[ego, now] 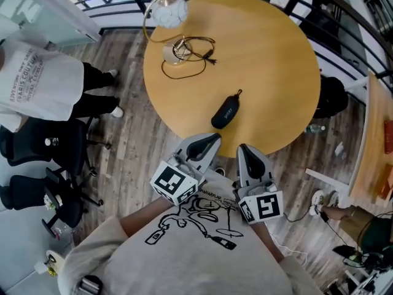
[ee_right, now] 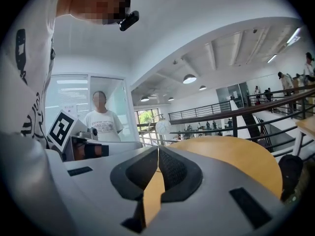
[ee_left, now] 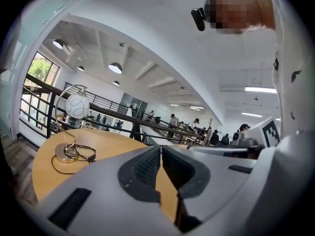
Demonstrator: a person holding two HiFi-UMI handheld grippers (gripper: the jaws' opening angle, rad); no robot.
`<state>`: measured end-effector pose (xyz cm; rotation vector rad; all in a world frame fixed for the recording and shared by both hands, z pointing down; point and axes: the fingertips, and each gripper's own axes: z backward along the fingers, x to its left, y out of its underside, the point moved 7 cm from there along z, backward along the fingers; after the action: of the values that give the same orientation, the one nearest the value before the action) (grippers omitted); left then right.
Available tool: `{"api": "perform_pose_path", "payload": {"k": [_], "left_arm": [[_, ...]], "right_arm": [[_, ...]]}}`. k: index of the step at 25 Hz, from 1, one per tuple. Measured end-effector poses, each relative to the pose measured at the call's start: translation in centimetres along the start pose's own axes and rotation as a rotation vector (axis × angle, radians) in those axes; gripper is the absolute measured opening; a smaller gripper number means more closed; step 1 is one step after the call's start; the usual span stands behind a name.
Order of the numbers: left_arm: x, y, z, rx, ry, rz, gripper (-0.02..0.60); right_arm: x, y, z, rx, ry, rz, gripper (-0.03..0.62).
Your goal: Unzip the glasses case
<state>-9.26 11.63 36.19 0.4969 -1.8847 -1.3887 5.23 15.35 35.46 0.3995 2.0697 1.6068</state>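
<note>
Jaws of left gripper (ego: 215, 137) and right gripper (ego: 242, 147) closed, empty; glasses case (ego: 226, 111) apart on table (ego: 270, 54), zip indistinct.

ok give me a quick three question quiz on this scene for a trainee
1. True or false: the left gripper is closed on the glasses case.
2. Pick one: what else stands on the round table? A) a globe lamp with a cable B) a laptop C) a mug
3. Fill in: the right gripper has its jaws ___, with nothing between them.

Key
1. False. The case lies on the table, ahead of both grippers and touched by neither.
2. A
3. shut
</note>
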Motion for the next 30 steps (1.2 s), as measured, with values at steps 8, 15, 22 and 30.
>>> {"api": "perform_pose_path", "payload": {"k": [8, 15, 22, 30], "left_arm": [[6.2, -3.0, -2.9, 0.011, 0.058, -0.003, 0.020], [7.6, -2.5, -3.9, 0.057, 0.081, 0.016, 0.020], [7.2, -2.1, -6.1, 0.095, 0.080, 0.023, 0.020], [8.6, 1.8, -9.1, 0.253, 0.100, 0.032, 0.134]], "right_arm": [[-1.1, -2.1, -6.2, -0.006, 0.064, 0.007, 0.023], [-2.2, -1.4, -6.9, 0.017, 0.116, -0.029, 0.023], [-4.8, -1.8, -6.2, 0.026, 0.112, -0.037, 0.023], [-6.9, -1.1, -5.2, 0.050, 0.101, -0.068, 0.023]]}}
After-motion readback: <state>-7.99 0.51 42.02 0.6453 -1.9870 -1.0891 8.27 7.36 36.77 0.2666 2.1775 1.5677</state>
